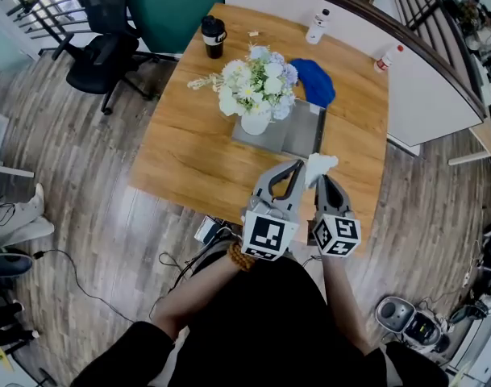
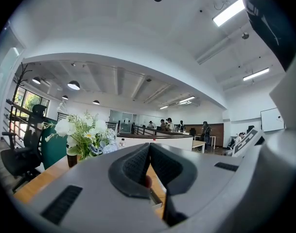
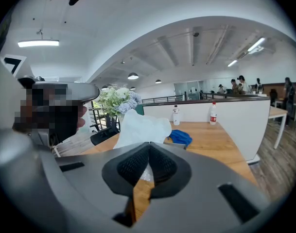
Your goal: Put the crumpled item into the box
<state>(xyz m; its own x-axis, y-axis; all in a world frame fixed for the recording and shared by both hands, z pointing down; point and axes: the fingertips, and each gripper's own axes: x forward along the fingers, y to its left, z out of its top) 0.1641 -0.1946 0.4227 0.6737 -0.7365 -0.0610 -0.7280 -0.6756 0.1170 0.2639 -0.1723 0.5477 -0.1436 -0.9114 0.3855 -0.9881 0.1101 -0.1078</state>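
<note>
The right tongs [image 3: 148, 148] are closed on the crumpled white paper [image 3: 140, 127], held above the desk [image 1: 189, 151] near its front edge. The left tongs [image 2: 149, 149] are closed and empty, just beside them.

A white vase of pale flowers [image 1: 255, 95] stands mid-table [image 1: 189, 151]. Behind it to the left stands a black tumbler [image 1: 214, 36]. A blue cloth [image 1: 315, 81] lies just right of it, with two white bottles [image 1: 317, 27] [image 1: 384, 58] beyond. A black office chair [image 1: 100, 55] stands well to its left.
</note>
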